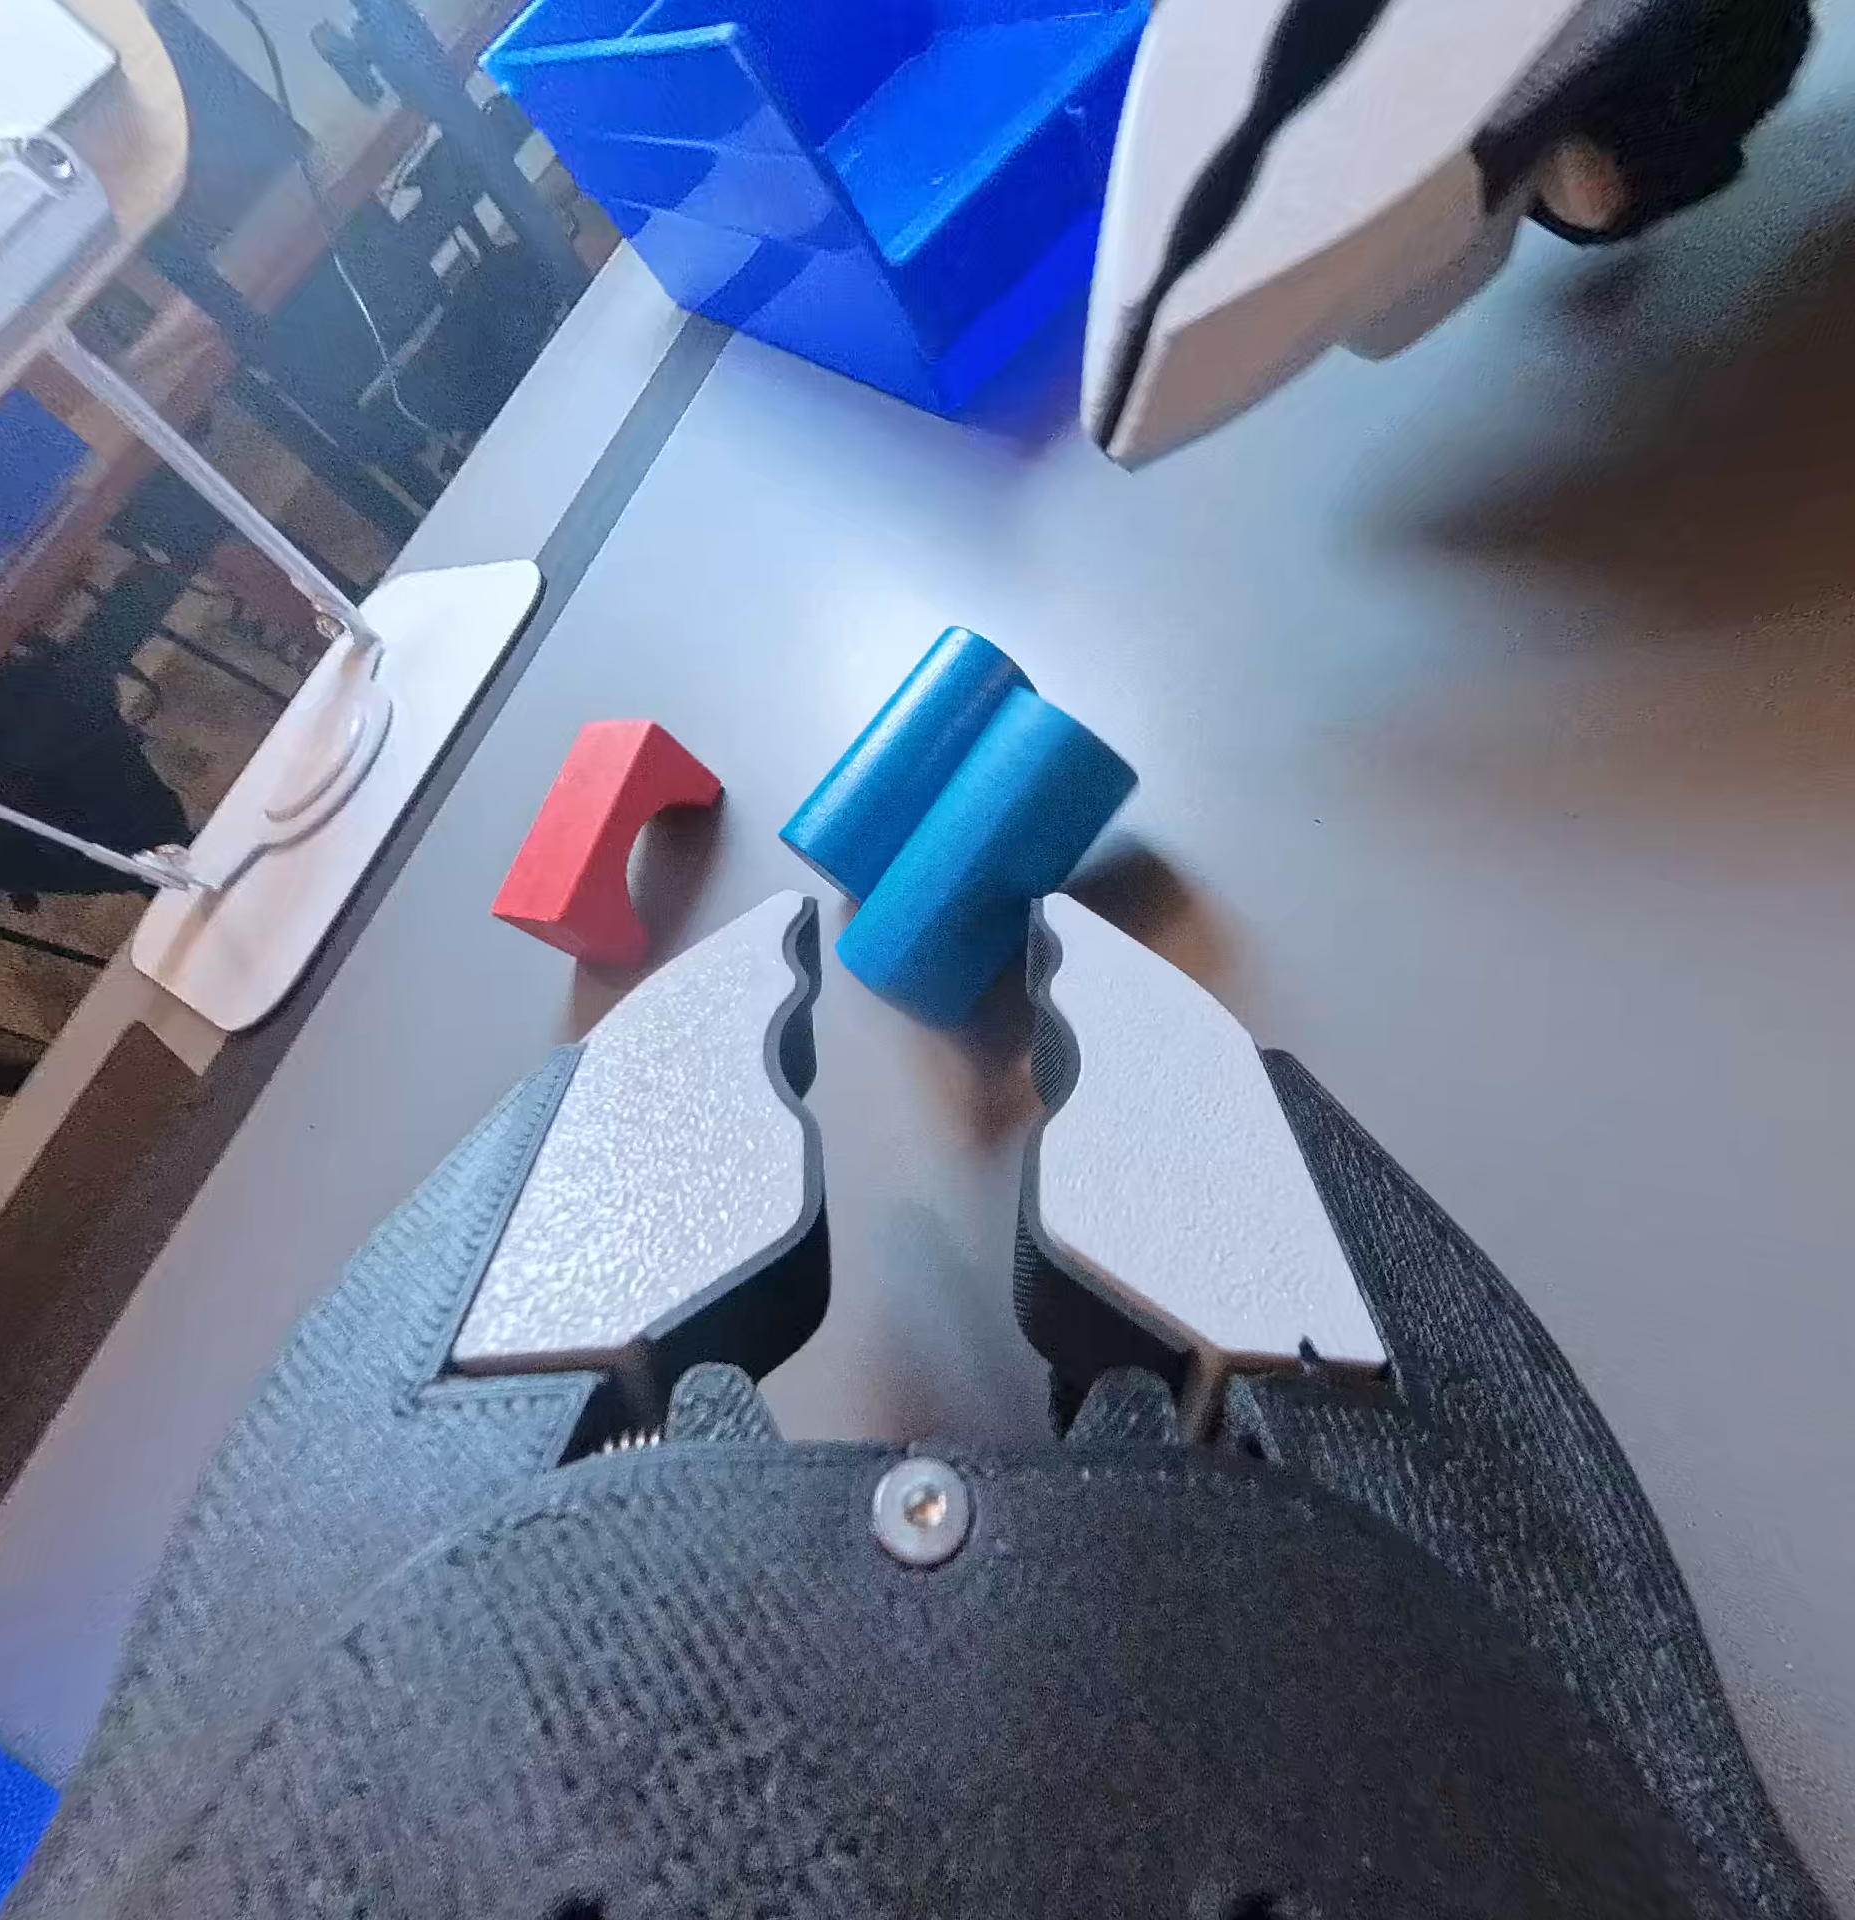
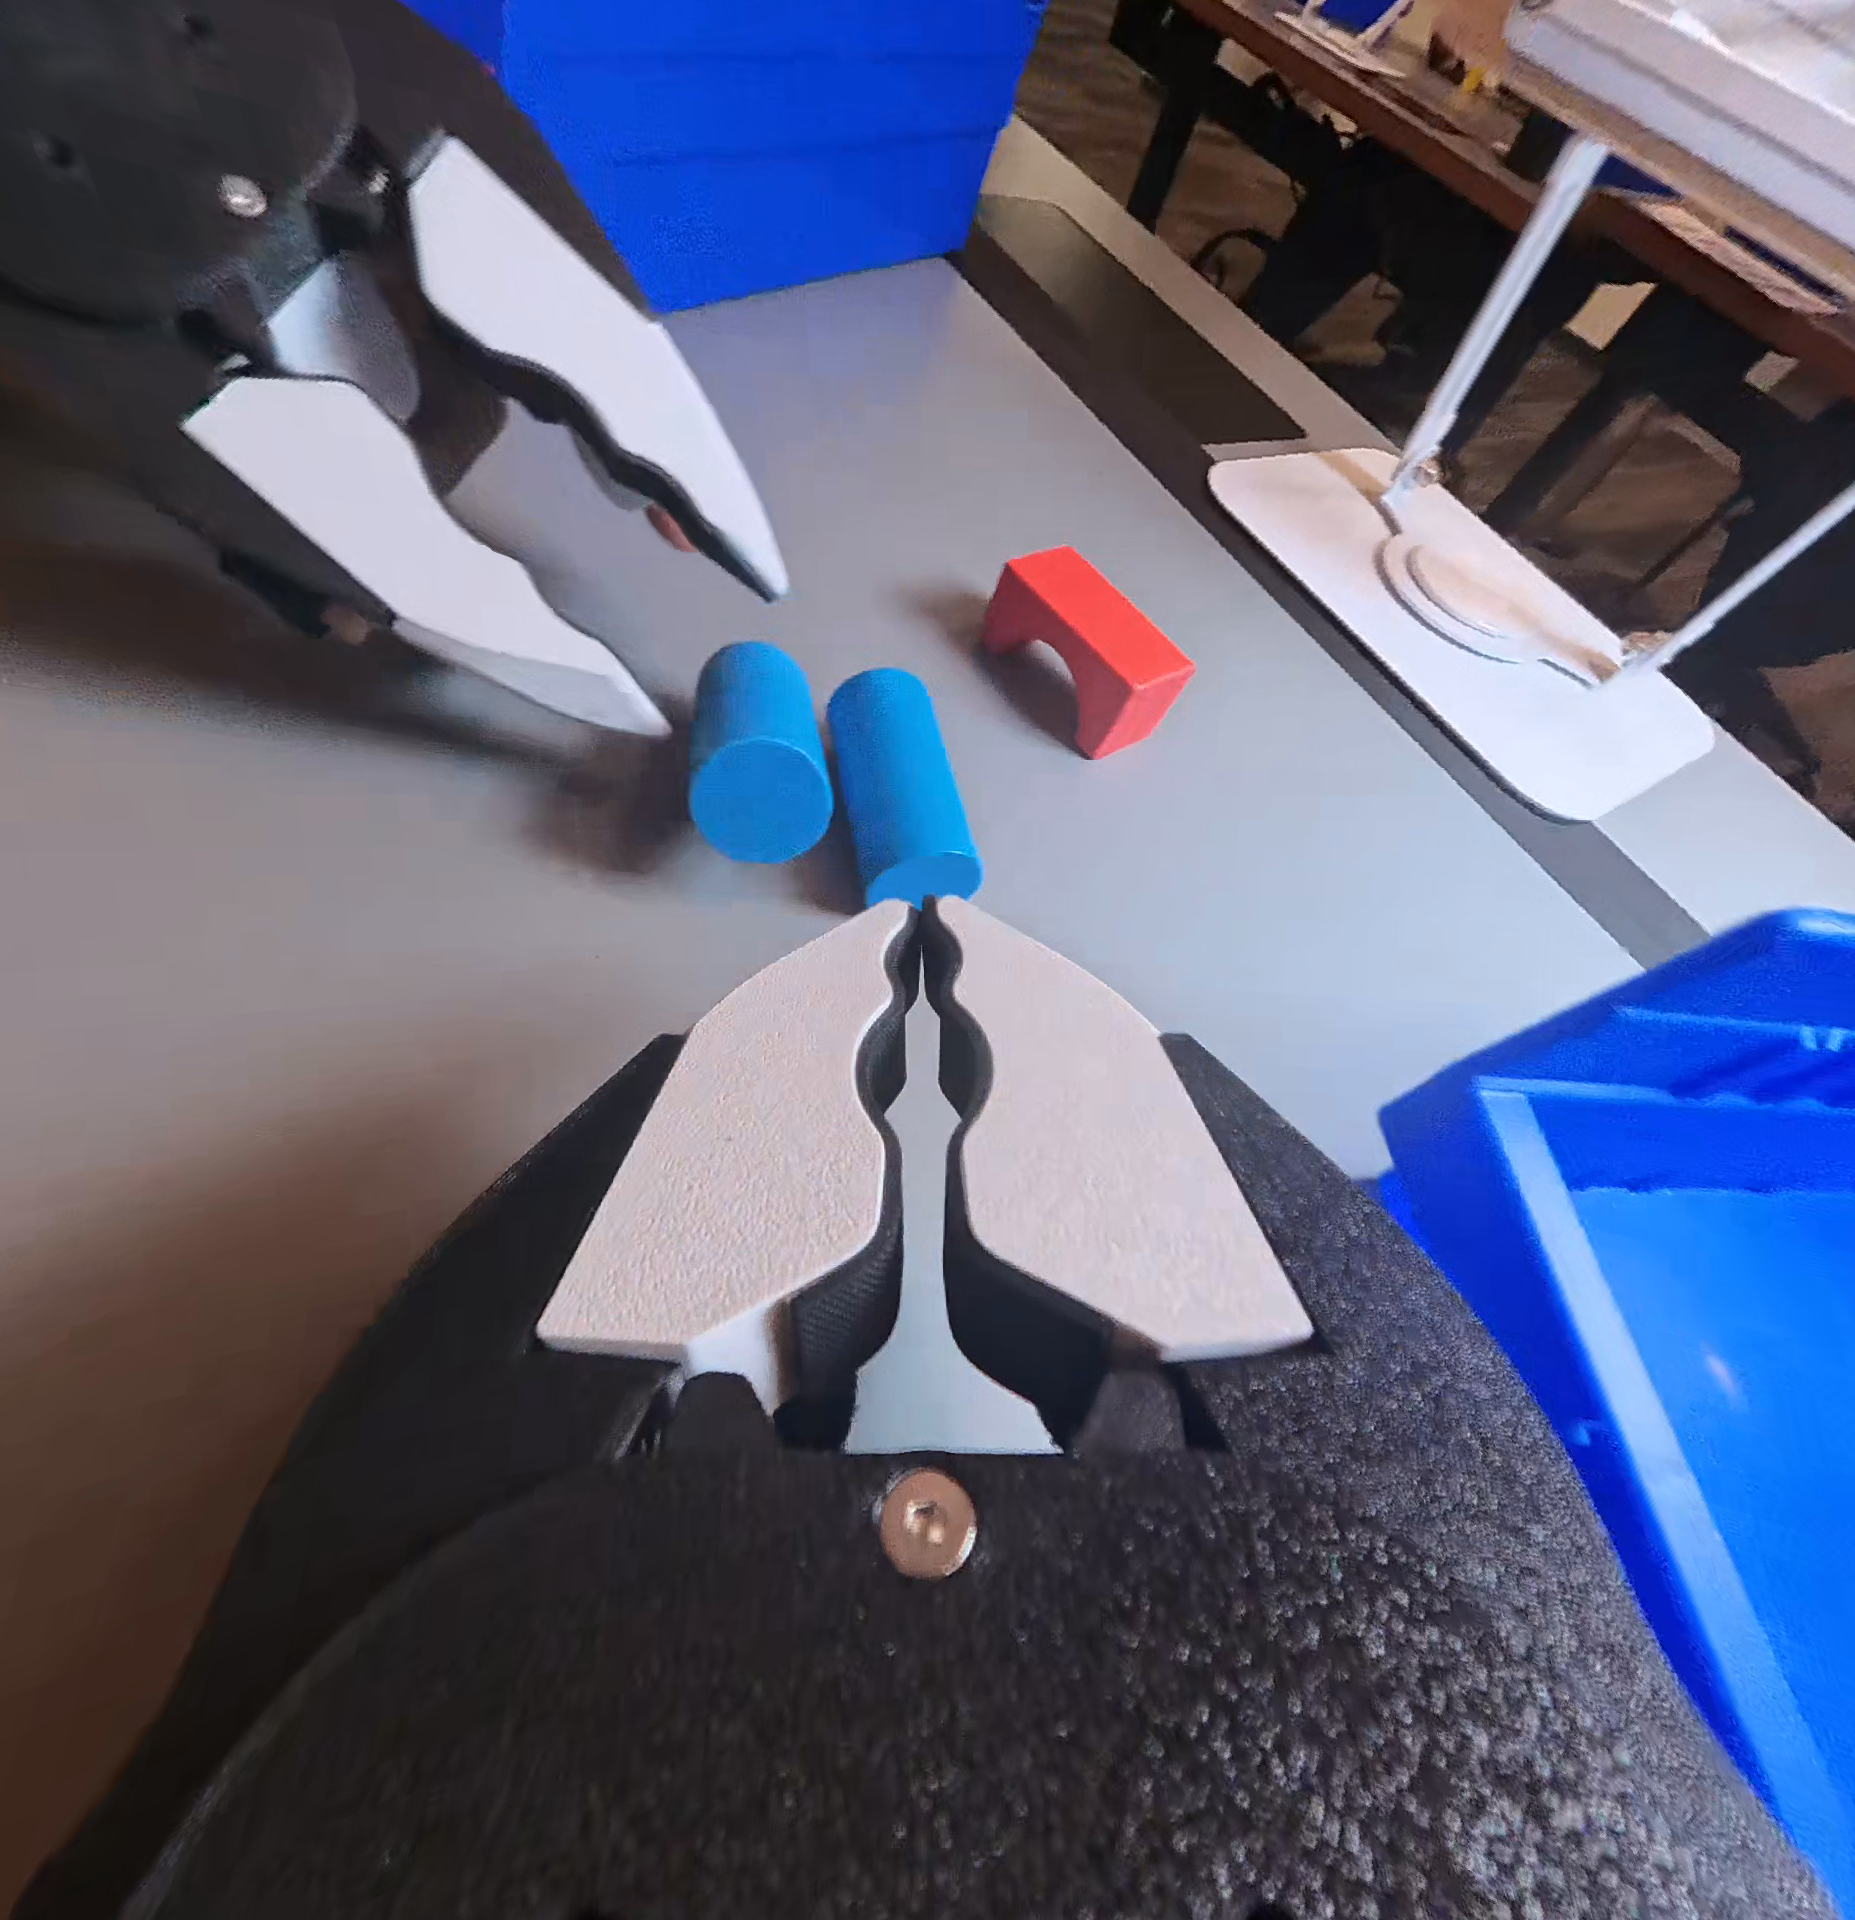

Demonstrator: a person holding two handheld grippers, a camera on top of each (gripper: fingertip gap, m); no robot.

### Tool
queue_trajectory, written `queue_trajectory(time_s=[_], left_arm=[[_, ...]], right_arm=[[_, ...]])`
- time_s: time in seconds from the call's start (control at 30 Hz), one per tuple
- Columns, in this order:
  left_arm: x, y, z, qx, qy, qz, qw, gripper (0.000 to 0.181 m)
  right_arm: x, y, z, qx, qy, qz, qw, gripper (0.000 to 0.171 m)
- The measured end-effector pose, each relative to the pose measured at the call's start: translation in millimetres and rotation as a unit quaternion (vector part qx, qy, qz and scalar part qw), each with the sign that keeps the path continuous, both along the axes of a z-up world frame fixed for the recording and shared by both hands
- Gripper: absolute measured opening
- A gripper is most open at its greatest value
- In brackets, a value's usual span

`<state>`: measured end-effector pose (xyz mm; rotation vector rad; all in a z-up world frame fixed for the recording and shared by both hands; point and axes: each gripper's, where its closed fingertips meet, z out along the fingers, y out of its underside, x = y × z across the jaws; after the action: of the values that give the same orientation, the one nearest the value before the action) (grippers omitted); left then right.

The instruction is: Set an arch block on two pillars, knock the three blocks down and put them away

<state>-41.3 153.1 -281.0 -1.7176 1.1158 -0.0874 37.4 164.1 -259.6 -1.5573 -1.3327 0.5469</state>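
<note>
The left gripper (image 1: 928, 914), jaws apart, straddles the near pillar's (image 1: 980, 862) end, long axis running away; right gripper (image 2: 925, 906) closed, empty.

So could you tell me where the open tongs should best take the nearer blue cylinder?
Probably across its curved sides at mid-length: the nearer blue cylinder lies flat, pointing between the left tongs, so straddle it from its free end, clear of the second cylinder.
</note>
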Motion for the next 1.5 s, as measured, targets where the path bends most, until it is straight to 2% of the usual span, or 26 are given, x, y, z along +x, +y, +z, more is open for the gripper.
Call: queue_trajectory(time_s=[0.1,0.23,0.33,0.43,0.57,0.6,0.73,0.9,1.07,1.13,1.17,1.2,1.27,1.4,1.5], left_arm=[[0,-5,3,0.012,0.002,-0.003,1.0,0.038],[-2,-9,11,0.001,-0.044,-0.002,0.999,0.037],[-7,-14,26,-0.007,-0.117,0.004,0.993,0.034],[-26,-17,42,-0.035,-0.224,0.025,0.974,0.029],[-57,-14,63,-0.023,-0.316,0.056,0.947,0.011],[-61,-13,67,-0.02,-0.331,0.06,0.942,0.007],[-63,-13,65,-0.025,-0.336,0.061,0.94,0.002],[-58,-19,61,-0.029,-0.317,0.056,0.946,0.002],[-59,-28,53,-0.026,-0.295,0.051,0.954,0.001],[-58,-31,50,-0.029,-0.29,0.047,0.955,0.001],[-57,-31,49,-0.029,-0.287,0.045,0.956,0.001],[-56,-31,49,-0.028,-0.283,0.043,0.958,0.001],[-55,-33,49,-0.025,-0.276,0.038,0.96,0.001],[-53,-33,45,-0.03,-0.271,0.033,0.961,0.002],[-53,-32,45,-0.03,-0.27,0.035,0.962,0.002]], right_arm=[[7,10,6,-0.006,0.017,-0.026,1.0,0.0],[11,13,13,0.0,0.03,-0.038,0.999,0.0],[14,14,13,0.004,0.029,-0.044,0.999,0.0],[15,14,12,-0.003,0.029,-0.044,0.999,0.0],[14,16,8,-0.01,0.025,-0.05,0.998,0.0],[13,17,7,-0.011,0.021,-0.052,0.998,0.005],[-6,26,-4,-0.05,-0.033,-0.043,0.997,0.062],[-51,56,4,-0.071,-0.082,-0.015,0.994,0.068],[-100,86,-14,-0.086,-0.21,0.046,0.973,0.078],[-112,101,-28,-0.073,-0.257,0.045,0.963,0.078],[-114,106,-35,-0.071,-0.278,0.044,0.957,0.069],[-114,108,-41,-0.072,-0.299,0.046,0.95,0.043],[-113,103,-40,-0.069,-0.312,0.052,0.946,0.038],[-113,87,10,-0.047,-0.247,0.05,0.967,0.038],[-91,81,41,-0.033,-0.24,0.041,0.969,0.038]])
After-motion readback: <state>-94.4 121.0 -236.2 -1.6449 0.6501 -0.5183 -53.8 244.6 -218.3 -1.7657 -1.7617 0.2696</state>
